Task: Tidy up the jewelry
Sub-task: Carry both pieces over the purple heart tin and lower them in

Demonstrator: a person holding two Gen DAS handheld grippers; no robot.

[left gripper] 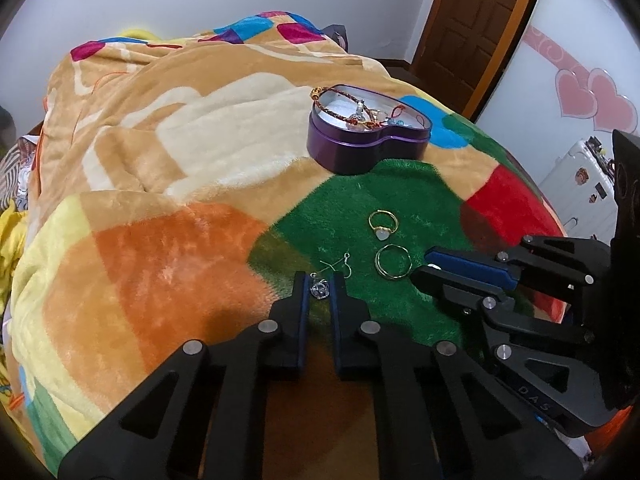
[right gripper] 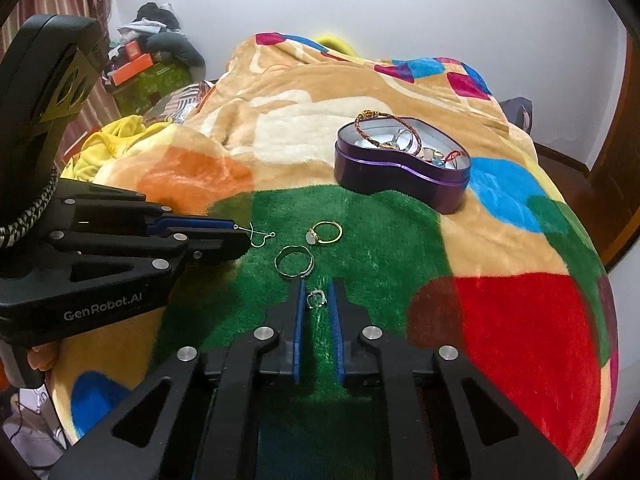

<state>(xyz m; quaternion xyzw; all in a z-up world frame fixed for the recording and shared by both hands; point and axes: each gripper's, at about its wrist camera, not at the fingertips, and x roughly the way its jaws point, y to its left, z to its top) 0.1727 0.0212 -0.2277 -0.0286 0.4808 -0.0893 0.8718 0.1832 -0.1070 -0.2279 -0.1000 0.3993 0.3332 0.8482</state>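
Left tongs (left gripper: 319, 289) clamp a silver earring (left gripper: 320, 290); right tongs (right gripper: 317, 298) clamp a small ring (right gripper: 316, 297), both on the bed's blanket (left gripper: 160, 240). Thin wire risks slipping mid-carry to the heart tin (left gripper: 360, 148)

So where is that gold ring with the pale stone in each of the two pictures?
Left wrist view: the gold ring with the pale stone lies right of centre on the green patch, below the purple tin.
Right wrist view: the ring lies at centre, lower left of the tin.
Shared landmark: the purple heart-shaped tin.
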